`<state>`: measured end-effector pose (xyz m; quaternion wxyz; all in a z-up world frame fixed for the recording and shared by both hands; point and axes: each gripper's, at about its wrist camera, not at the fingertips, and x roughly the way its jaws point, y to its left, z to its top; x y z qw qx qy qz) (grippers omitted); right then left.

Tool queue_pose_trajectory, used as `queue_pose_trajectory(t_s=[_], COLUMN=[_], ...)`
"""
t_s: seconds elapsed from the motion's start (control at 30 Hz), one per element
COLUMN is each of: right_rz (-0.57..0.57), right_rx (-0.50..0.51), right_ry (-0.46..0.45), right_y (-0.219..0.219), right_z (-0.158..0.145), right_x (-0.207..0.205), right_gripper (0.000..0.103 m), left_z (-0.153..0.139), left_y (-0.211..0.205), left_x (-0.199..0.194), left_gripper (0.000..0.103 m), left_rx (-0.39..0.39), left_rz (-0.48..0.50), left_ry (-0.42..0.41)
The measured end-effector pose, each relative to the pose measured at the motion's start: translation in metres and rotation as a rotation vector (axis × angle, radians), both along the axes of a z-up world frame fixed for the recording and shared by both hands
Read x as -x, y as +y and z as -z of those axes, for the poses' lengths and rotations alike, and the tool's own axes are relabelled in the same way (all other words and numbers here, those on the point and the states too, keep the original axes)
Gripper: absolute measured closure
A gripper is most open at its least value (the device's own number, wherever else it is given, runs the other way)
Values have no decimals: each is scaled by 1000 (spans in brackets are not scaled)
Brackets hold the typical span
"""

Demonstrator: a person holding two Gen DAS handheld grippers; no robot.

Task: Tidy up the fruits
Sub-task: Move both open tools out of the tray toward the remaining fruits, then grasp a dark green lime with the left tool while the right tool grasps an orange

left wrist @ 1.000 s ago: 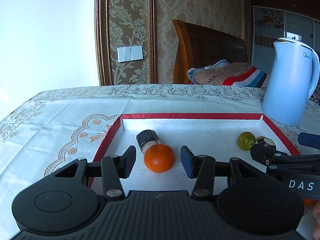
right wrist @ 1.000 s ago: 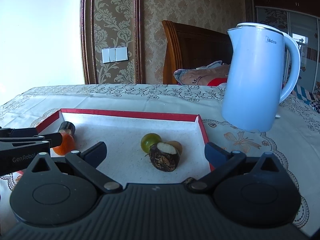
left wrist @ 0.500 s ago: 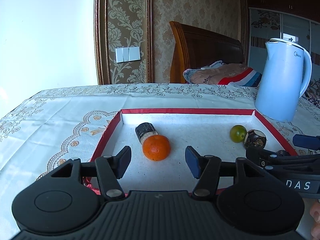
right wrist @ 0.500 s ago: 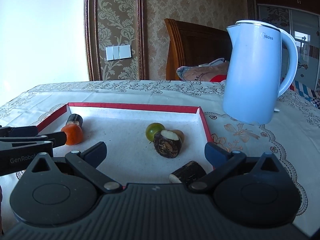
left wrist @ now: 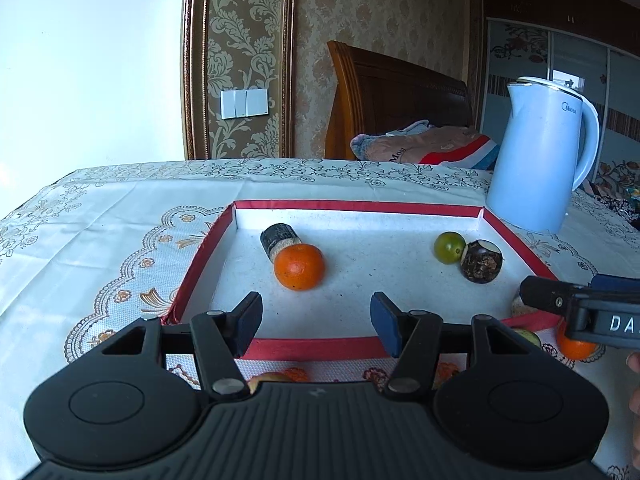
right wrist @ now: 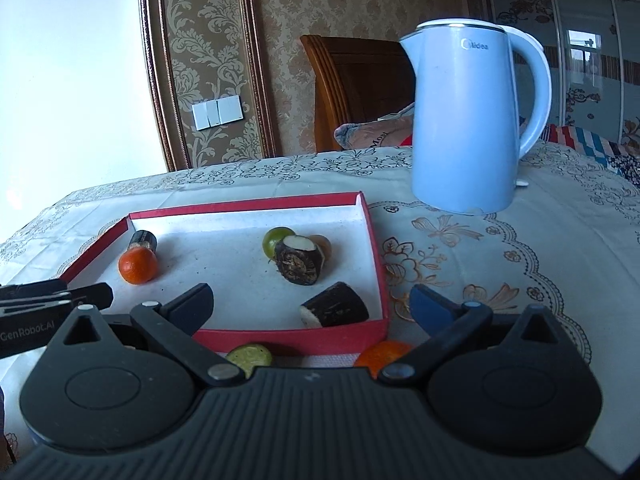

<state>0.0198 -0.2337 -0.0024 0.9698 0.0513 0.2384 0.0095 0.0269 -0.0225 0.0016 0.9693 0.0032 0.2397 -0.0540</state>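
Inside the red tray (right wrist: 378, 256): an orange (right wrist: 138, 266), green fruit (right wrist: 276, 240), three dark pieces. Outside its near wall: another orange (right wrist: 384, 354) and green fruit (right wrist: 250, 356). Left gripper (left wrist: 316, 320) and right gripper (right wrist: 310, 304) gape, empty.

Left gripper (left wrist: 316, 322): black ribbed housing, two round discs, silver rivets on black linkage arms, dark blue fingertip pads (left wrist: 385, 322). Right gripper (right wrist: 310, 306): same build. Side lettering reads "GenRobot.AI" on the left unit, "DA" on the right.
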Motion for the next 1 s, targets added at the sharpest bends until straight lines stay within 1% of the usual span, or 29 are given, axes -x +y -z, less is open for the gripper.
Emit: queue_pose_trajectory(t_s=[0.2,0.3,0.37,0.4,0.47,0.57,0.63,0.7,0.77,0.8,0.87,0.93,1.0], right_rz=[72,129,178,194,222,225,217,212,205,203,196,195,196], right_rx=[-30,-68,-106,-123,-164,-194,-178,-154,-143,-143,-140,-134,-119], right_ry=[-19,-50,-74,-76,-71,-50,-48,-55,-53,-49,-40,-38,-34], right_y=[-26,-40,-50,-55,-64,-69,-65,-62,-59,-58,-57,-56,-55], right_z=[4,1,-1,-1,0,3,4,4,4,4,5,5,6], right_x=[18,25,28,28,27,24,23,23,24,23,22,22,22], right_gripper=[0,0,0,0,0,0,0,0,0,0,0,0,0], left_z=[5,8,10,11,13,18,23,26,30,32,33,33,33], left_y=[-15,-24,-28,-31,-37,-50,-58,-63,-66,-66,-61,-57,-54], left_x=[17,23,27,28,29,31,30,28,24,20,16,13,13], left_gripper=[44,44,43,37,31,31,31,31,31,31,30,31,50], left_rx=[-29,-58,-63,-65,-76,-123,-165,-185,-203,-204,-171,-148,-126], left_rz=[99,143,173,188,204,219,230,237,236,235,230,212,230], left_ry=[1,2,3,7,8,11,22,34,66,95,119,132,137])
